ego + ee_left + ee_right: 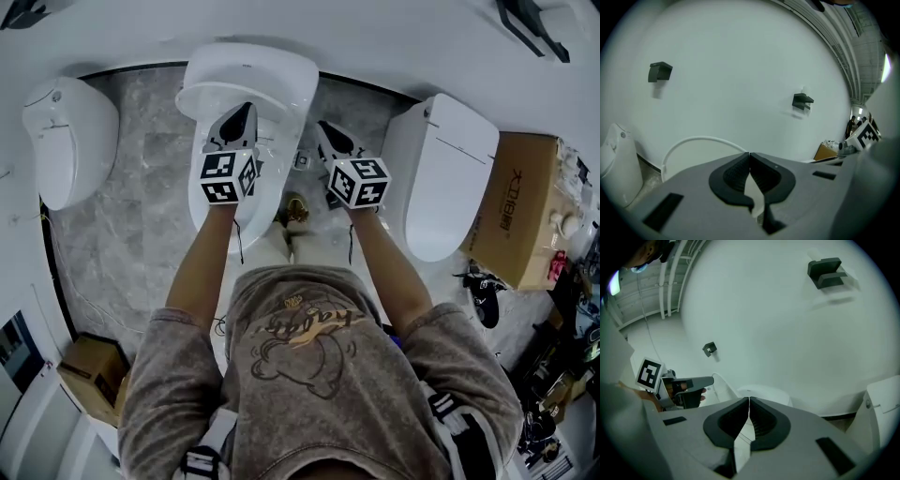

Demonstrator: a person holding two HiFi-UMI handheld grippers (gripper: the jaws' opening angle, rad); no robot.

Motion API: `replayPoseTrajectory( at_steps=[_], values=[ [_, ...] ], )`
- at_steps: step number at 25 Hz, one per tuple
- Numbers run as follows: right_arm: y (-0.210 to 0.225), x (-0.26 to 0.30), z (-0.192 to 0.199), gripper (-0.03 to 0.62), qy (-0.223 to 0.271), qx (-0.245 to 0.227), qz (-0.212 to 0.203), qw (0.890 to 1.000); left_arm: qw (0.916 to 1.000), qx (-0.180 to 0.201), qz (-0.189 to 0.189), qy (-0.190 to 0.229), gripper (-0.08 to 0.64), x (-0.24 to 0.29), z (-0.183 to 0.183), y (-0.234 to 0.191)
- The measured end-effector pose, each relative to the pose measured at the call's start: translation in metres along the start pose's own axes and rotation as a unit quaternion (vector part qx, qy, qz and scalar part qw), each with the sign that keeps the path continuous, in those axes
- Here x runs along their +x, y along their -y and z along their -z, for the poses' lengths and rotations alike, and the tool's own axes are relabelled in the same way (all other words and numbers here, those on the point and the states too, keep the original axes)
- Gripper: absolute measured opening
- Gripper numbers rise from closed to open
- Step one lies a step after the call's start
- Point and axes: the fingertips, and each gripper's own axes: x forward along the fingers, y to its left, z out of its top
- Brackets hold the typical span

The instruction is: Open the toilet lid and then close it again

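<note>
The middle white toilet (281,89) stands against the wall ahead of me. Its lid (696,139) shows as a thin white arc in the left gripper view and seems raised; its edge (723,384) also shows in the right gripper view, beside the toilet's rounded back (764,392). My left gripper (247,109) hovers over the bowl, jaws shut and empty (749,154). My right gripper (322,127) hangs just right of the toilet, shut with nothing held (749,400). Neither touches the lid. The left gripper (701,381) is seen from the right gripper view.
A second toilet (70,141) stands at the left and a third (450,178) at the right. A large cardboard box (525,206) sits far right, a small box (89,367) lower left. Dark brackets (659,71) hang on the white wall. The floor (141,225) is grey marble.
</note>
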Motion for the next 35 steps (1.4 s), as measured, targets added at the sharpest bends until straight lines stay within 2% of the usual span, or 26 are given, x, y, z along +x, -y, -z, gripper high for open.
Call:
replayPoseTrajectory(
  at_steps=[3, 4, 5, 6, 7, 8, 9, 10, 16, 25, 30, 35],
  values=[
    [-0.01, 0.009, -0.008, 0.031, 0.004, -0.013, -0.017, 1.0, 0.9997, 0.019, 0.004, 0.012, 0.011, -0.003, -0.009, -0.003],
    [-0.013, 0.012, -0.011, 0.032, 0.007, -0.015, -0.022, 1.0, 0.9996, 0.022, 0.01, 0.012, 0.037, -0.002, -0.012, -0.004],
    [-0.015, 0.015, -0.014, 0.032, 0.009, -0.016, -0.027, 0.999, 0.9995, 0.024, 0.015, 0.011, 0.111, 0.0, -0.015, -0.005],
    [-0.017, 0.019, -0.017, 0.037, 0.011, -0.015, -0.032, 0.999, 0.9994, 0.027, 0.02, 0.011, 0.153, 0.002, -0.018, -0.006],
    [-0.019, 0.024, -0.02, 0.079, 0.011, -0.013, -0.039, 0.999, 0.9991, 0.032, 0.024, 0.011, 0.174, 0.005, -0.022, -0.006],
    [-0.02, 0.029, -0.022, 0.162, 0.009, -0.01, -0.047, 0.999, 0.9988, 0.04, 0.029, 0.01, 0.195, 0.009, -0.025, -0.005],
    [-0.02, 0.035, -0.024, 0.216, 0.008, -0.009, -0.053, 0.999, 0.9983, 0.048, 0.033, 0.007, 0.208, 0.013, -0.029, -0.005],
    [-0.02, 0.04, -0.027, 0.237, 0.007, -0.01, -0.058, 0.998, 0.9977, 0.057, 0.036, 0.003, 0.217, 0.019, -0.031, -0.004],
    [-0.023, 0.076, -0.033, 0.249, -0.006, -0.01, -0.082, 0.997, 0.9946, 0.095, 0.036, -0.021, 0.234, 0.05, -0.042, -0.013],
    [-0.038, 0.106, -0.015, 0.249, -0.045, -0.009, -0.129, 0.991, 0.9928, 0.104, 0.027, -0.054, 0.233, 0.067, -0.039, -0.018],
    [-0.041, 0.105, -0.012, 0.249, -0.041, -0.01, -0.134, 0.99, 0.9924, 0.101, 0.025, -0.066, 0.233, 0.065, -0.038, -0.018],
    [-0.054, 0.095, -0.009, 0.249, -0.042, -0.017, -0.143, 0.989, 0.9933, 0.095, 0.02, -0.062, 0.233, 0.048, -0.037, -0.017]
  ],
)
